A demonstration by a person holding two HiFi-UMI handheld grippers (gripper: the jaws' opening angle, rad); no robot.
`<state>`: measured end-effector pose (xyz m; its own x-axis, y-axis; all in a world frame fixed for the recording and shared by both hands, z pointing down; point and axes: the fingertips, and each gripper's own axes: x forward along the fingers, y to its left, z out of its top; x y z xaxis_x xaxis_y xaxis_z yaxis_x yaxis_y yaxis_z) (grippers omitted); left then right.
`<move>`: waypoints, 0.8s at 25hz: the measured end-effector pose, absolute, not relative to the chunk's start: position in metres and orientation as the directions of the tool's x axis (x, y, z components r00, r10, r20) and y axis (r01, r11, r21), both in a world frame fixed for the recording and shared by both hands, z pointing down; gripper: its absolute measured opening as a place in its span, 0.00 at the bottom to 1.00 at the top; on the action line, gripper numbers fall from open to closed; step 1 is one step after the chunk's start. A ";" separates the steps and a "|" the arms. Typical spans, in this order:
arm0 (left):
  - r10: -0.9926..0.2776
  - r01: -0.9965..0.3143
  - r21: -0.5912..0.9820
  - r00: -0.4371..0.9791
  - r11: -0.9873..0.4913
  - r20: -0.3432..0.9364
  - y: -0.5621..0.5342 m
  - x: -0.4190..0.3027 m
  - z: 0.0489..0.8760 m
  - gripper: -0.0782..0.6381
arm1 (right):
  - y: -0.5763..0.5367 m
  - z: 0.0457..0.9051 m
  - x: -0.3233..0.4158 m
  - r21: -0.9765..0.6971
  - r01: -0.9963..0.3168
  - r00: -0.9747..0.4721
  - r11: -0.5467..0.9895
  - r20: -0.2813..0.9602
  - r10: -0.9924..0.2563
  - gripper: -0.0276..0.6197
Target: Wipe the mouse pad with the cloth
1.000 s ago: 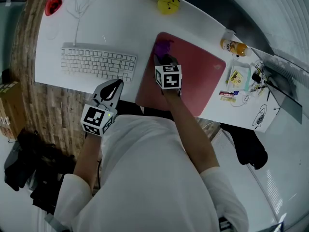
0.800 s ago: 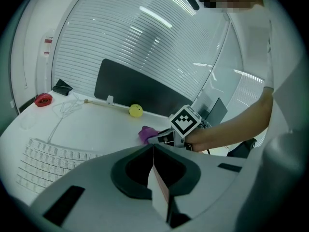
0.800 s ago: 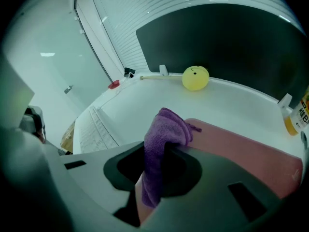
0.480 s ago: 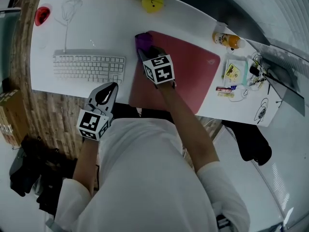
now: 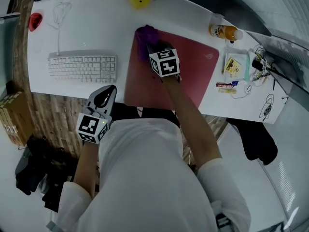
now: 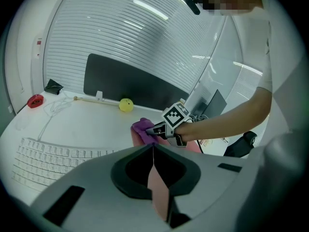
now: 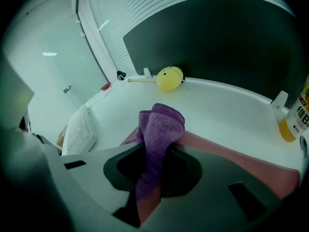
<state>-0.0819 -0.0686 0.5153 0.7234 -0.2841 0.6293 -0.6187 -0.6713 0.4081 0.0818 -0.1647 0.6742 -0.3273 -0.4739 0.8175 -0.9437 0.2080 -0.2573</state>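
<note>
Head view: a pink-red mouse pad (image 5: 193,76) lies on a white table (image 5: 96,28), to the right of a white keyboard (image 5: 82,67). A purple cloth (image 5: 146,34), bunched and folded, sits at the pad's far left corner, partly over its edge. The right gripper (image 5: 153,47) reaches over the pad with the cloth at its tip. The left gripper (image 5: 104,96) is held off the table's near edge, close to the person's body and well apart from the pad.

Right gripper view: the jaws pinch the cloth (image 7: 159,129). It runs as a narrow strip between them and bulges out past the tips in a thick fuzzy fold that rests on the pad (image 7: 241,158). The terry texture shows clearly here, which the head view does not give. Beyond the cloth a yellow ball with a face (image 7: 169,78) sits at the back of the table, and an orange-filled bottle (image 7: 295,117) stands at the far right.

Left gripper view: the jaws are pressed together with their tips meeting, and nothing is gripped between them. Past them, this view shows the right gripper from the side, its tip against the cloth (image 6: 142,129). A small red object (image 6: 35,100) lies at the table's far left corner.
</note>
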 end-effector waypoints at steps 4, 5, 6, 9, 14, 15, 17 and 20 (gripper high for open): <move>-0.269 -0.610 0.408 0.724 -0.680 0.635 -0.058 -0.066 0.517 0.14 | -0.157 0.676 0.098 -0.251 -0.947 -0.319 0.201 0.814 -0.486 0.17; -0.266 -0.607 0.407 0.725 -0.682 0.636 -0.056 -0.062 0.517 0.14 | -0.155 0.676 0.103 -0.251 -0.947 -0.318 0.199 0.813 -0.487 0.17; -0.263 -0.605 0.407 0.726 -0.684 0.636 -0.054 -0.057 0.517 0.14 | -0.154 0.676 0.108 -0.251 -0.948 -0.316 0.196 0.813 -0.489 0.17; -0.257 -0.598 0.408 0.729 -0.690 0.635 -0.048 -0.043 0.517 0.14 | -0.148 0.677 0.123 -0.246 -0.951 -0.307 0.185 0.814 -0.493 0.17; -0.251 -0.591 0.405 0.731 -0.698 0.634 -0.038 -0.022 0.517 0.14 | -0.136 0.677 0.158 -0.227 -0.962 -0.272 0.149 0.820 -0.503 0.17; -0.250 -0.590 0.404 0.731 -0.699 0.635 -0.036 -0.019 0.517 0.14 | -0.133 0.678 0.166 -0.224 -0.965 -0.263 0.138 0.822 -0.505 0.17; -0.248 -0.588 0.403 0.731 -0.701 0.636 -0.032 -0.012 0.516 0.14 | -0.126 0.678 0.183 -0.217 -0.969 -0.245 0.116 0.826 -0.507 0.17; -0.245 -0.585 0.400 0.731 -0.705 0.637 -0.026 -0.003 0.515 0.14 | -0.116 0.679 0.206 -0.205 -0.975 -0.219 0.086 0.832 -0.510 0.17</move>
